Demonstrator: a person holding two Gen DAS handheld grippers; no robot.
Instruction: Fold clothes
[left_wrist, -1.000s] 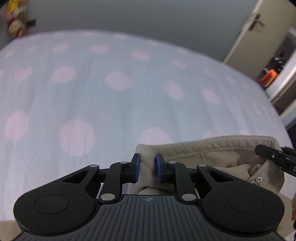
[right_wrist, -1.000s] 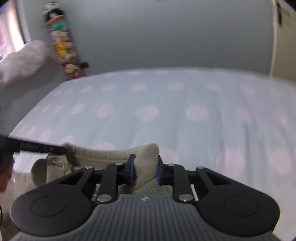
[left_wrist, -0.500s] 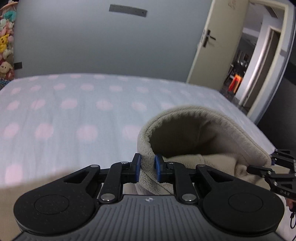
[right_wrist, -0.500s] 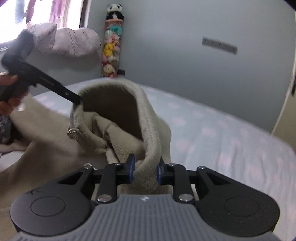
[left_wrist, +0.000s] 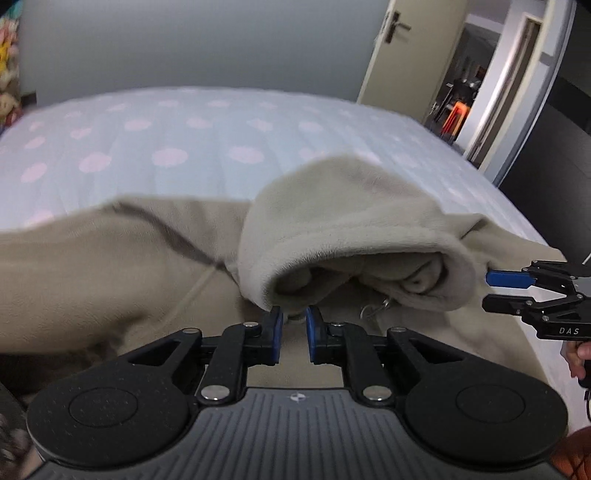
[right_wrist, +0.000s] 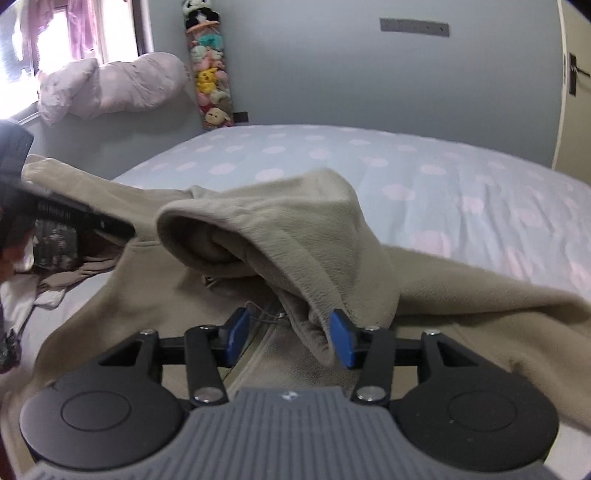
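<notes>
A beige fleece hoodie (left_wrist: 110, 266) lies spread on the bed, and its hood (left_wrist: 351, 229) is folded back over the body. My left gripper (left_wrist: 294, 325) sits at the hood's left rim with its jaws slightly apart and nothing between them. In the right wrist view the hood (right_wrist: 280, 229) drapes in front of my right gripper (right_wrist: 291, 328), whose jaws stand wide open with the hood's edge resting against the right pad (right_wrist: 341, 343). The right gripper also shows in the left wrist view (left_wrist: 491, 291), open beside the hood.
The bed (left_wrist: 192, 140) has a pale blue sheet with pink dots. An open door (left_wrist: 413, 55) is at the right. A pillow (right_wrist: 110, 85) and hanging plush toys (right_wrist: 210, 70) are by the far wall. Other clothes (right_wrist: 55, 280) lie at the left.
Both grippers carried the hood up and back over the hoodie's body, then let go: both sets of jaws were shut on the hood's rim and now stand apart.
</notes>
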